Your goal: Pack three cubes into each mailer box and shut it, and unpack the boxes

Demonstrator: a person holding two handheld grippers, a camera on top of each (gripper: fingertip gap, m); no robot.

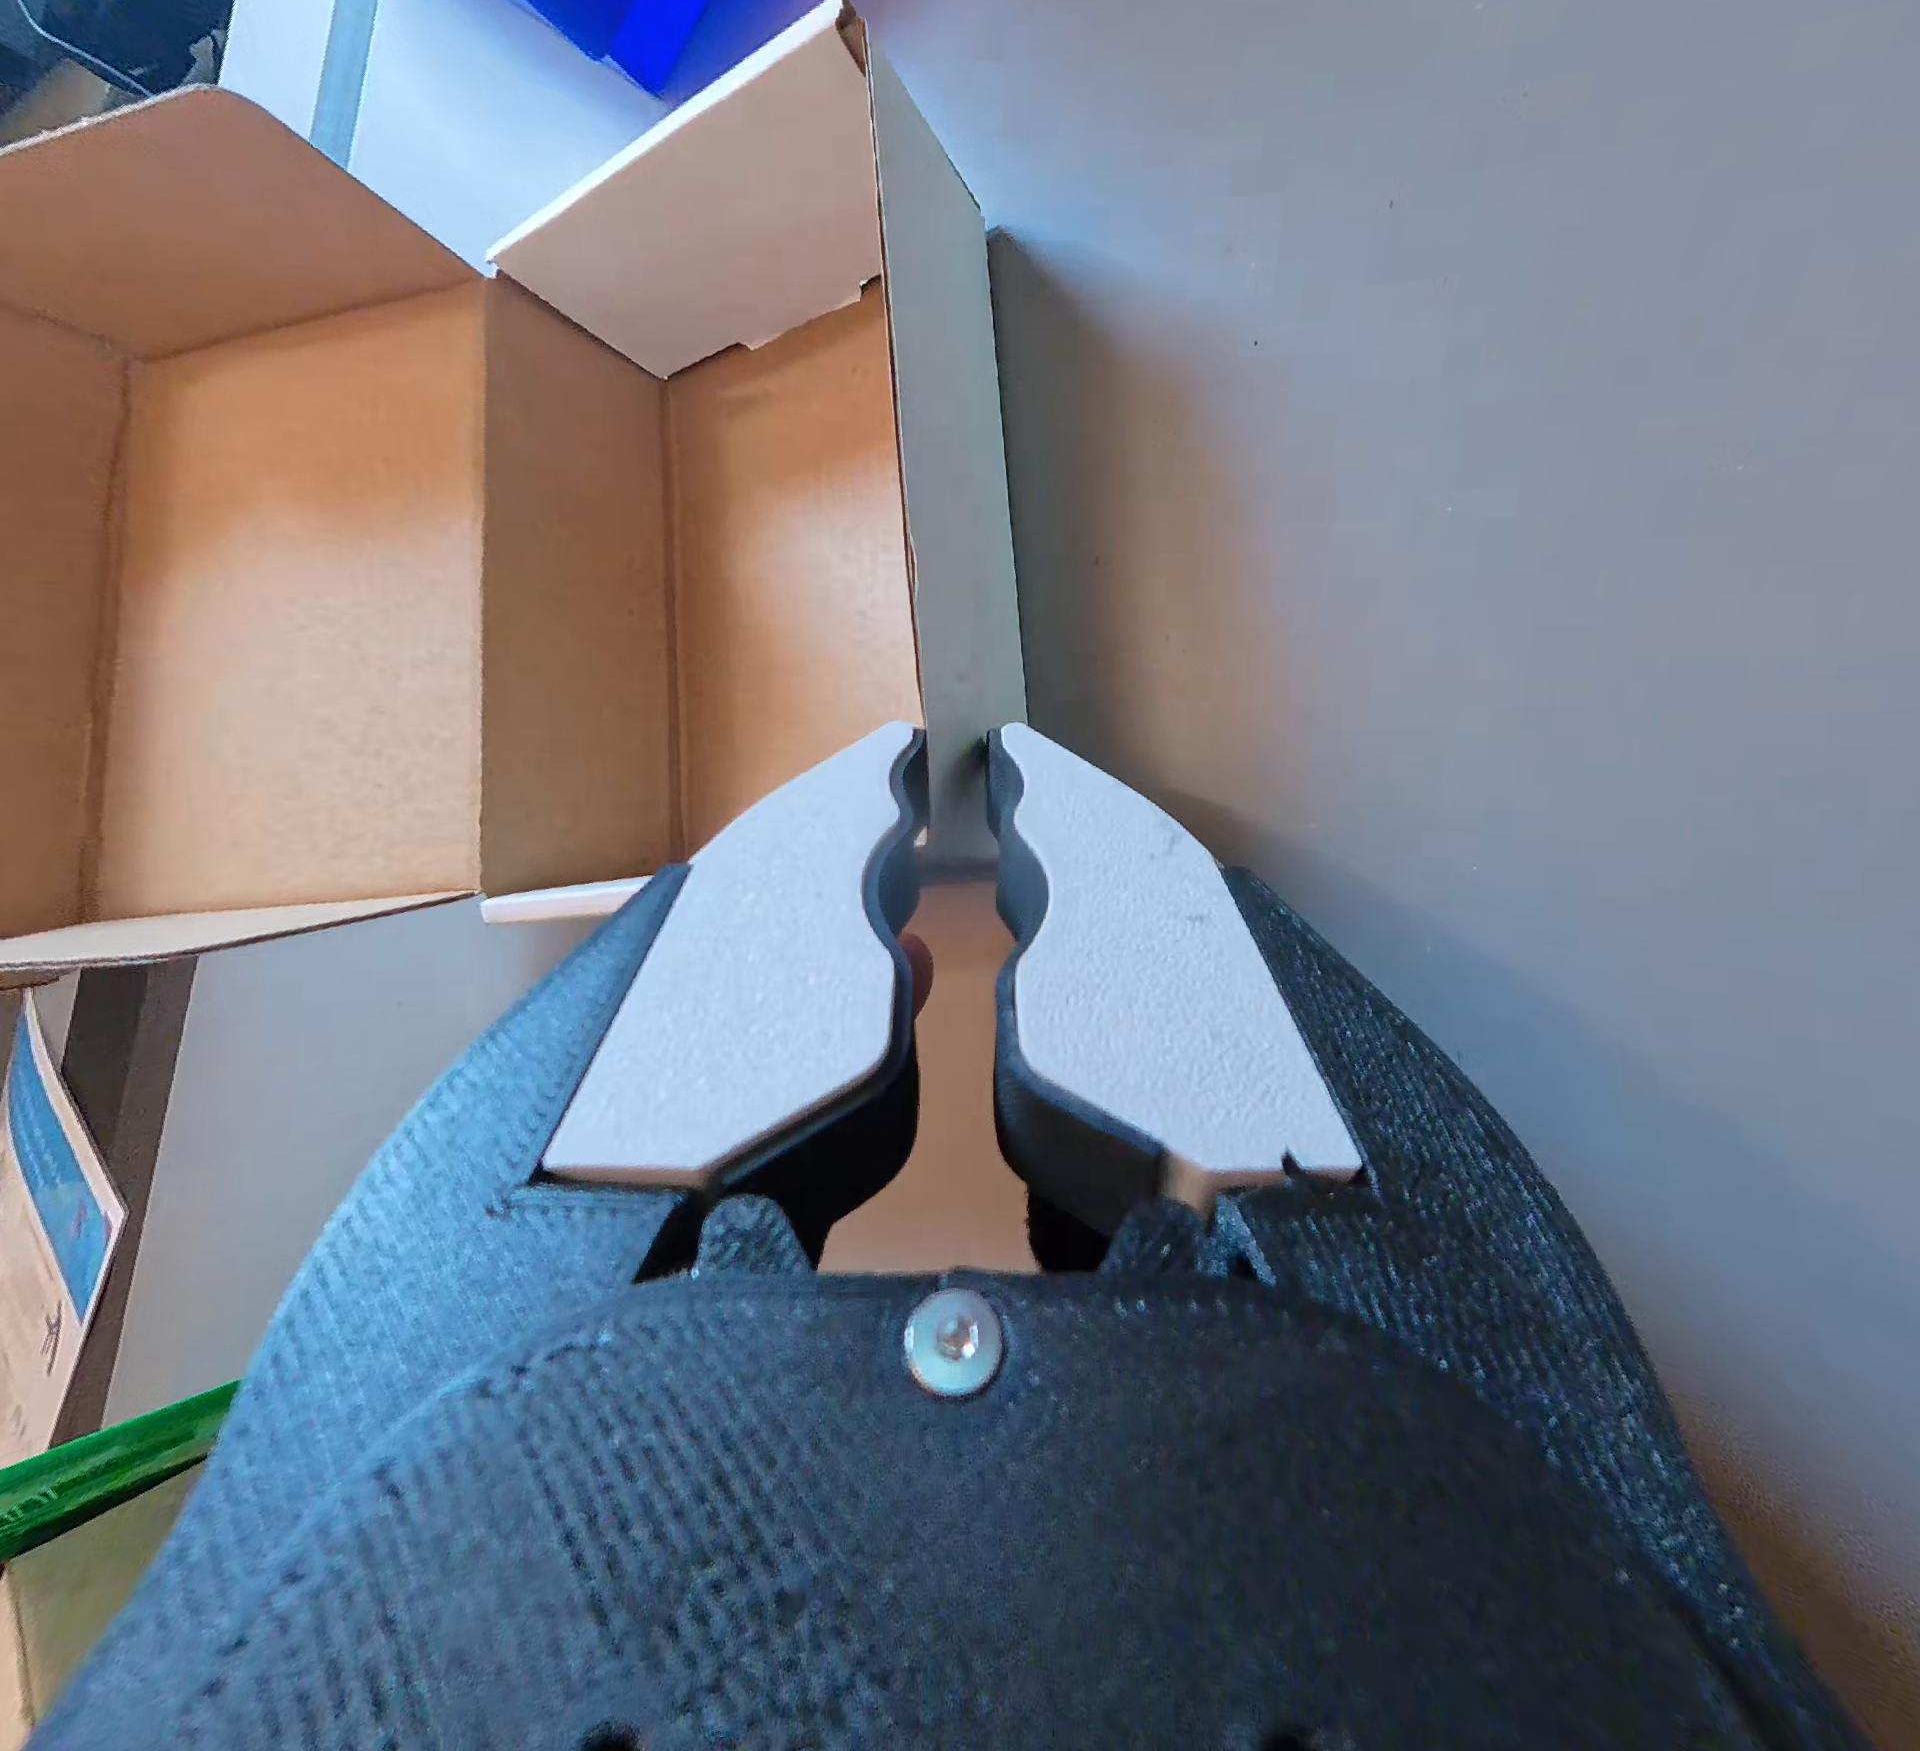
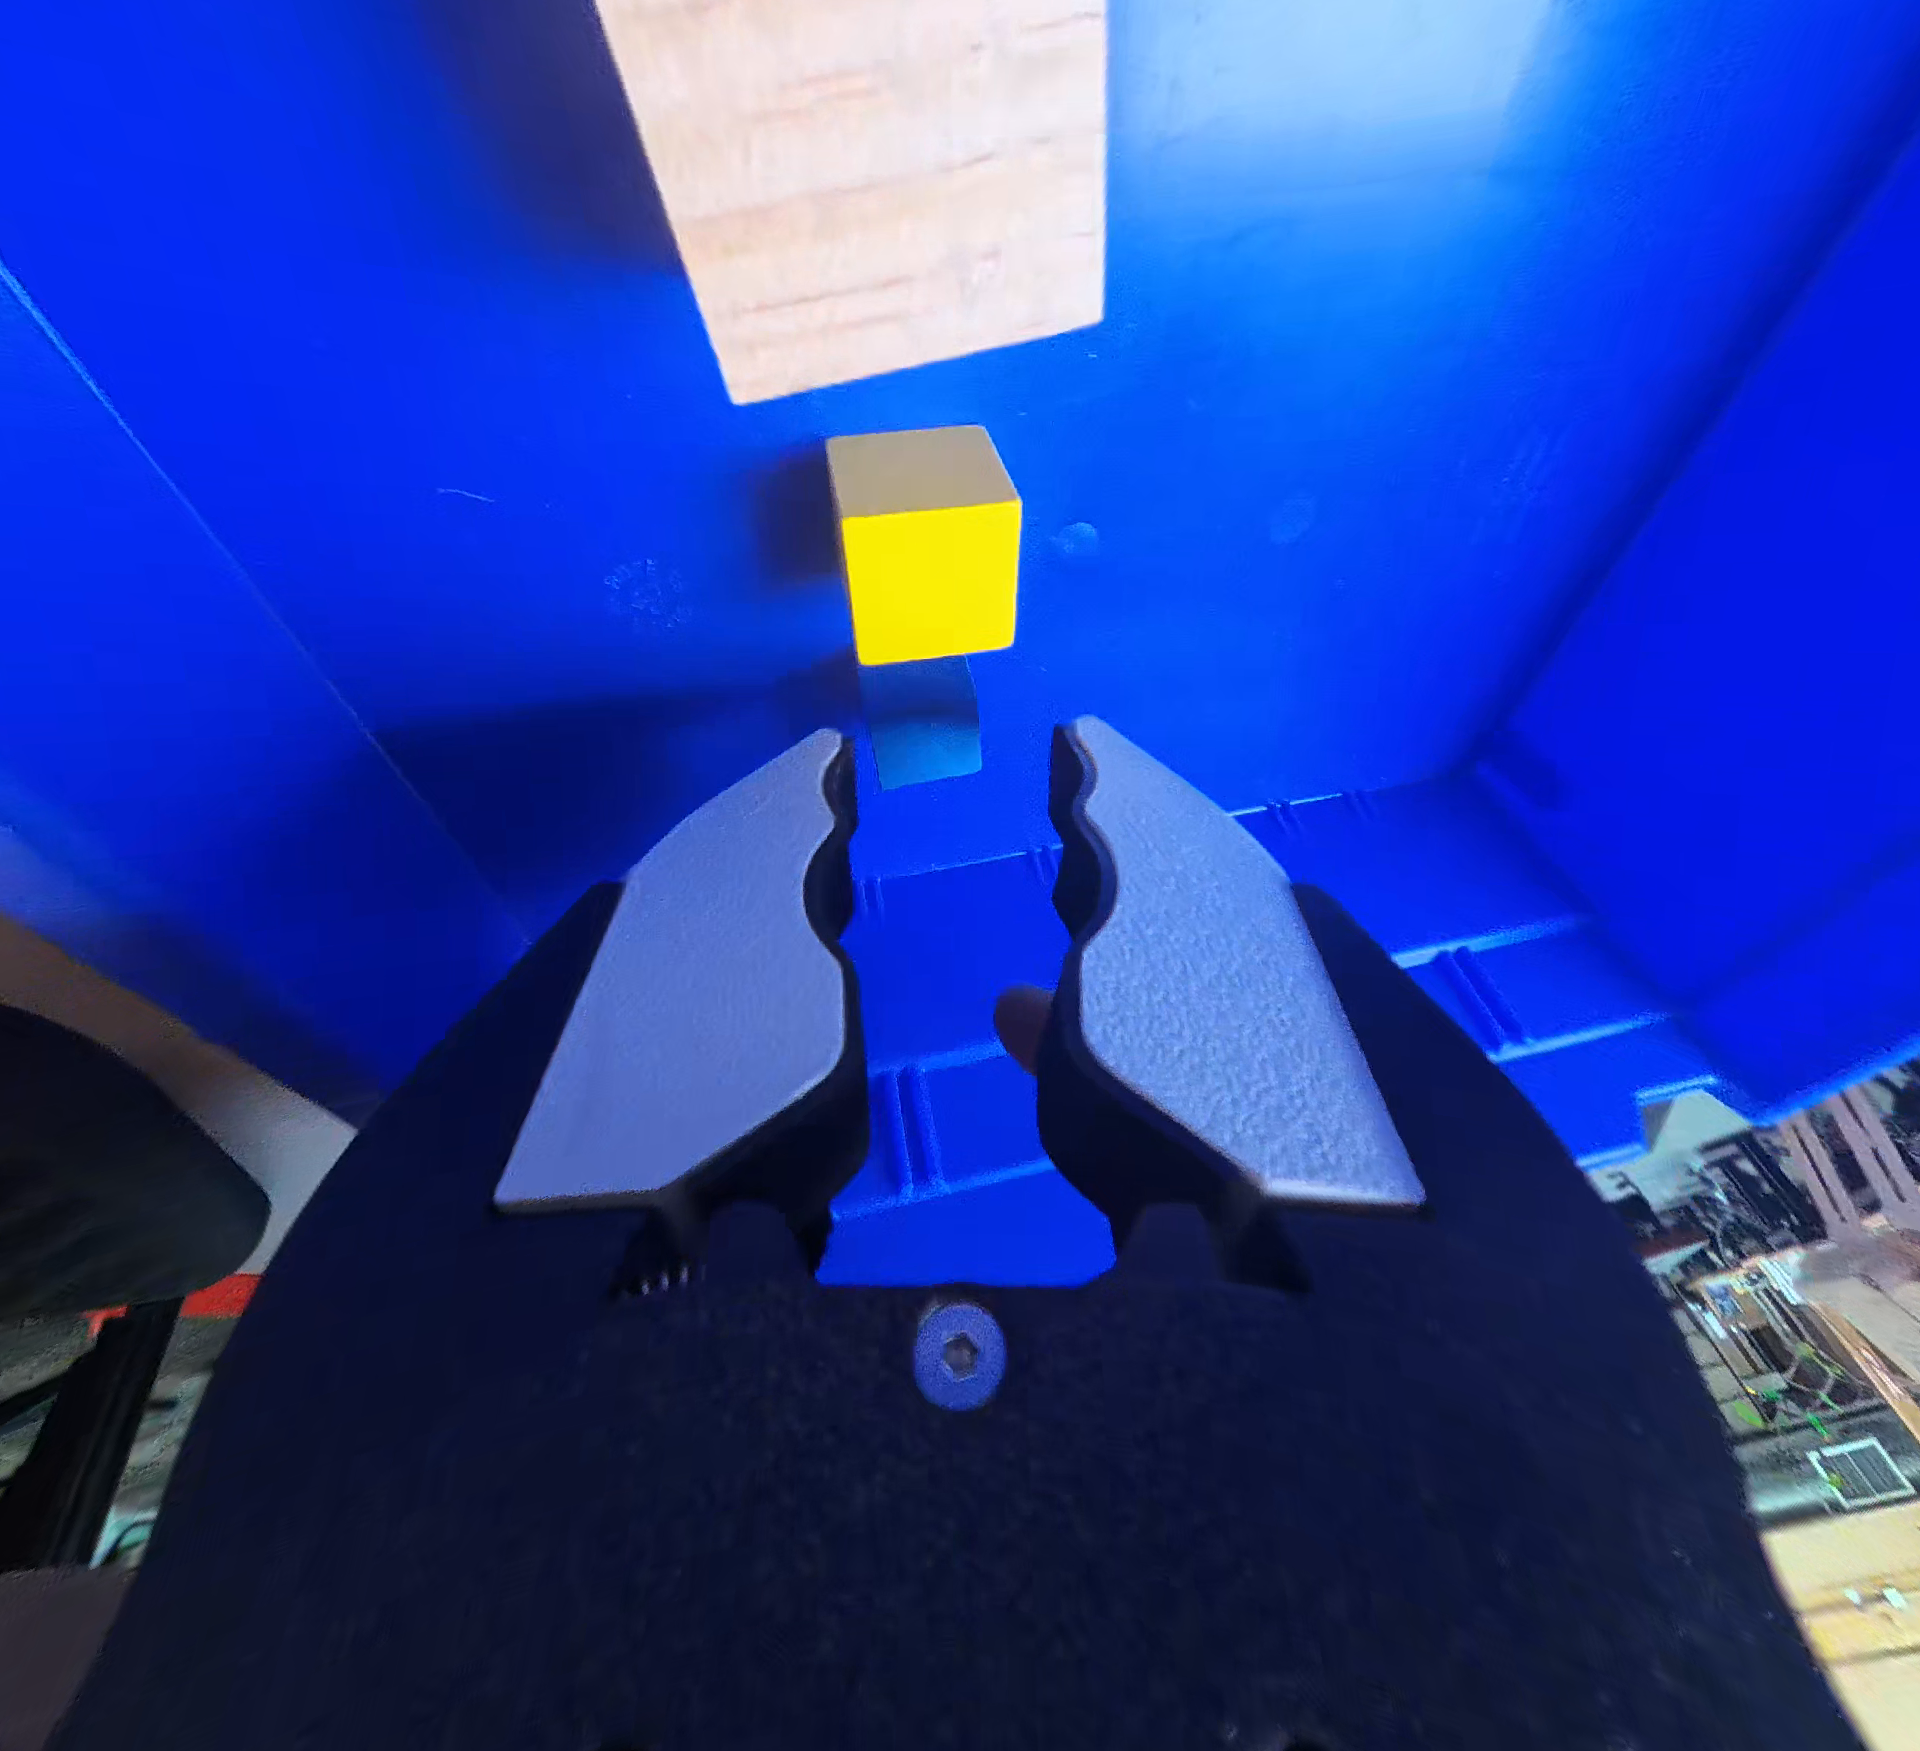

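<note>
Nearest the lens, the left claw pinches the upright side wall of the open mailer box at its near end; the box's brown inside lies toward 9 o'clock on the grey counter. Over the blue bin, the right claw is spread, a yellow cube lying just ahead at 12 o'clock.

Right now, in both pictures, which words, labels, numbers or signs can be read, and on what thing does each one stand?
Nothing can be read clearly.
Blue label on a brown card at the left edge: print too small and tilted to read.
Blue bin: a round moulded mark on its floor, too faint to read.
Cardboard box: no writing seen.
Yellow cube: no writing seen.
</note>
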